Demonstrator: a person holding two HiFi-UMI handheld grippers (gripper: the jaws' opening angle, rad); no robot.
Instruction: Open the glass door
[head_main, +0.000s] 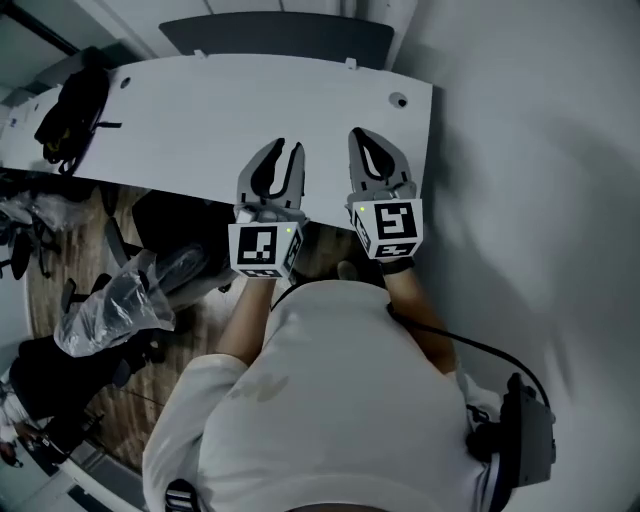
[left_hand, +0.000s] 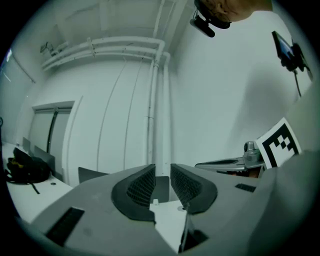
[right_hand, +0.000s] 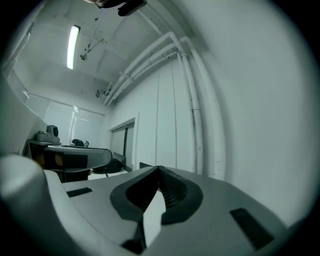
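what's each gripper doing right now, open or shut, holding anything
left gripper: open, nothing between its jaws
right gripper: shut, holding nothing

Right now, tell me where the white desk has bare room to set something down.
The long white desk is bare across its middle, between the black bag at its left end and the round cable hole near its right corner. Its near edge is crowded by the left gripper and the right gripper.

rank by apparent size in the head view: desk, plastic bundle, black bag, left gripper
1. desk
2. plastic bundle
3. black bag and left gripper look about alike. The gripper is nearer the camera, so I won't rank them.
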